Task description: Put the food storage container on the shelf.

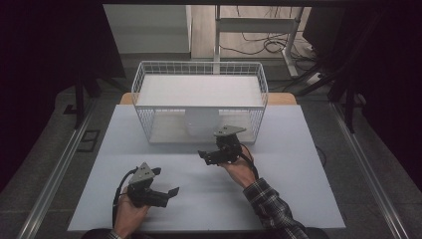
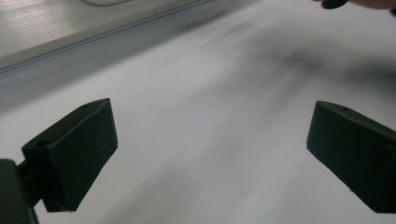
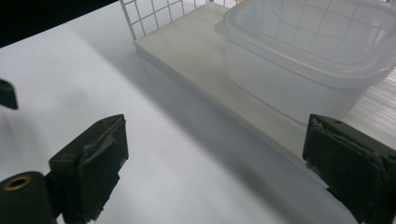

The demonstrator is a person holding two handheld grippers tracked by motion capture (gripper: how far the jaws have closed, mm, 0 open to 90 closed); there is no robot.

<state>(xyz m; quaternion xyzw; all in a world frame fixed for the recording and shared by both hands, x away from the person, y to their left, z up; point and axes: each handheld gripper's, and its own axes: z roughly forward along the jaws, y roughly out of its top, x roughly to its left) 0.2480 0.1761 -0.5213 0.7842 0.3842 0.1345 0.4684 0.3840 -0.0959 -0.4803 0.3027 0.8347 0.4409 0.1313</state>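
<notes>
Left tool (image 1: 158,191) rests low over the bare near part of the table (image 1: 298,199), jaws spread wide, holding nothing. Right tool (image 1: 215,155), likewise wide open and empty, faces the open front of the wire basket (image 1: 144,79). A lidded white container (image 3: 299,56) sits inside on the basket's board, probably the intended pickup.

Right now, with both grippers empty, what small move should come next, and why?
Probably ease the right gripper forward toward the translucent container on the wire rack's lower shelf. Its jaws stand open just short of it, while the left gripper sits farther back.
</notes>
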